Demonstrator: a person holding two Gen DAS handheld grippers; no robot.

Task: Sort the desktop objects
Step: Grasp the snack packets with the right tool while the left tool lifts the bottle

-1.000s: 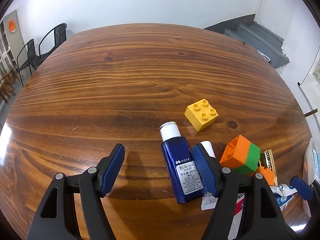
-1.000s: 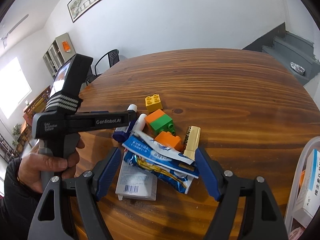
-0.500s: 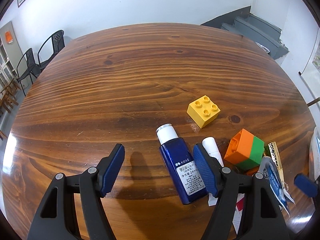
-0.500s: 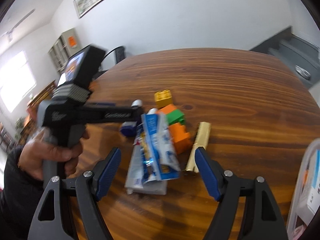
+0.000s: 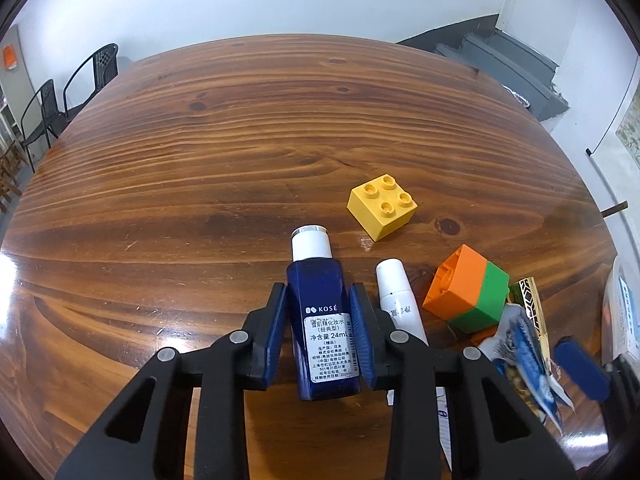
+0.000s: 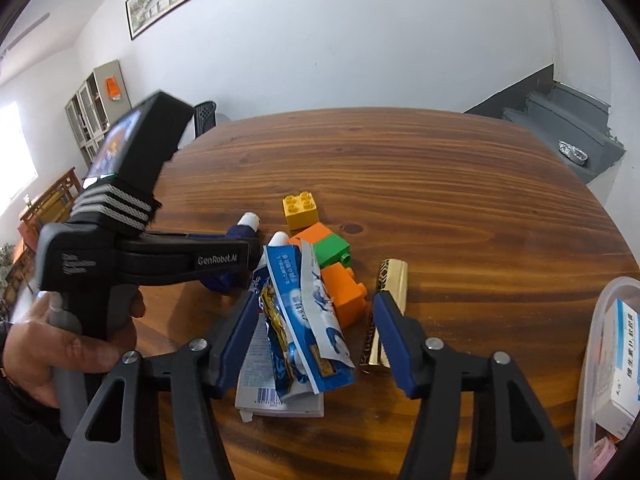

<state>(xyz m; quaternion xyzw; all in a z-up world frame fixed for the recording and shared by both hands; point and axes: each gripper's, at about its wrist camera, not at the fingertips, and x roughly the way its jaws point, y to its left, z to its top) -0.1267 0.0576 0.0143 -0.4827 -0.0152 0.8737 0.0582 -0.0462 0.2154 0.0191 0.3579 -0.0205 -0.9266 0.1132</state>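
The round wooden table (image 5: pixel 224 128) spreads out ahead of both grippers, with a clear plastic bin (image 6: pixel 608 344) at its edge to the right of the right gripper; the bin holds a white and blue box (image 6: pixel 624 360).

The left gripper (image 5: pixel 319 338) is clenched on the dark blue KOSE bottle (image 5: pixel 320 320), its 2 blue pads pressed against the bottle's sides at the label. The bottle lies flat on the table, its white cap (image 5: pixel 311 242) pointing away from the gripper.

The right gripper (image 6: pixel 316 338) is partly closed around the blue and white snack packet (image 6: pixel 304 316) but its pads do not touch it. The packet lies between the pads on top of a flat white packet with a barcode (image 6: pixel 276 400).

Just right of the left gripper's right pad lies a white tube (image 5: pixel 398 300), alongside the bottle. Further right is the orange and green block (image 5: pixel 468 288), tipped on its side. Ahead and to the right of the left gripper sits the yellow block (image 5: pixel 382 206), 4 studs up, apart from the rest.

In the right wrist view a second orange block (image 6: pixel 344 296) lies ahead of the right gripper, touching the packet's right edge. The gold tube (image 6: pixel 384 312) lies lengthwise against the outside of the right pad.
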